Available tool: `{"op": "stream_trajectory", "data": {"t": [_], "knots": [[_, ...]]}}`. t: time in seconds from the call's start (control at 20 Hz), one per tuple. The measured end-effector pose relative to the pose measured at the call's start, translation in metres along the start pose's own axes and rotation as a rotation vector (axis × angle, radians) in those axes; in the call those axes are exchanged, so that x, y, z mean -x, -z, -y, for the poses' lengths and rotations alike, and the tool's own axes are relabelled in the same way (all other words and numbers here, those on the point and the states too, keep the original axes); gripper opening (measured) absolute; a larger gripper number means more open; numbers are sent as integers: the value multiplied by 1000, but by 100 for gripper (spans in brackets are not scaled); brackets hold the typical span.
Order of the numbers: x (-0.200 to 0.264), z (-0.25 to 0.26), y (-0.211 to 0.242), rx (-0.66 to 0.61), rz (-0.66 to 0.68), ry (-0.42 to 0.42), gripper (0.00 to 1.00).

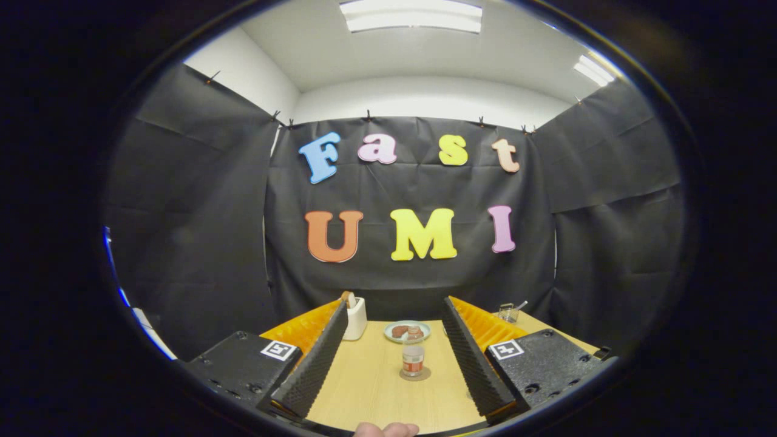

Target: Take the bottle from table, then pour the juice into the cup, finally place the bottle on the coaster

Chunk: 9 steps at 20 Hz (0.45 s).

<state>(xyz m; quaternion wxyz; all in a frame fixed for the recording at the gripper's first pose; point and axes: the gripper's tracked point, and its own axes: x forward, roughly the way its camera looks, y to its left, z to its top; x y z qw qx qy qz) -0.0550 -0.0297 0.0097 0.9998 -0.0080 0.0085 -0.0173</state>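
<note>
Released jaws wide apart around one bottle (413,358) upright on one coaster (415,374), one plate (407,331) beyond

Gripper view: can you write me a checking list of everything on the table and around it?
Surface: pale wooden table, looks dry.
Job's things: small bottle stands upright on a round coaster, ahead between the fingers; the cup cannot be told for sure.
Clutter: plate with brown food behind the bottle; white holder beside it; small wire basket at the far corner.
Grippers: gripper open, fingers wide apart, touching nothing.
Cables: nothing seen.
Surroundings: black cloth walls, ceiling lights, a fingertip near the fingers.
</note>
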Motion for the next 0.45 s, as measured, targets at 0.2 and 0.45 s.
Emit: {"op": "stream_trajectory", "data": {"t": [0.2,0.45], "knots": [[1,3,3,-9,-6,3,99],[4,1,4,-15,-8,5,99]]}}
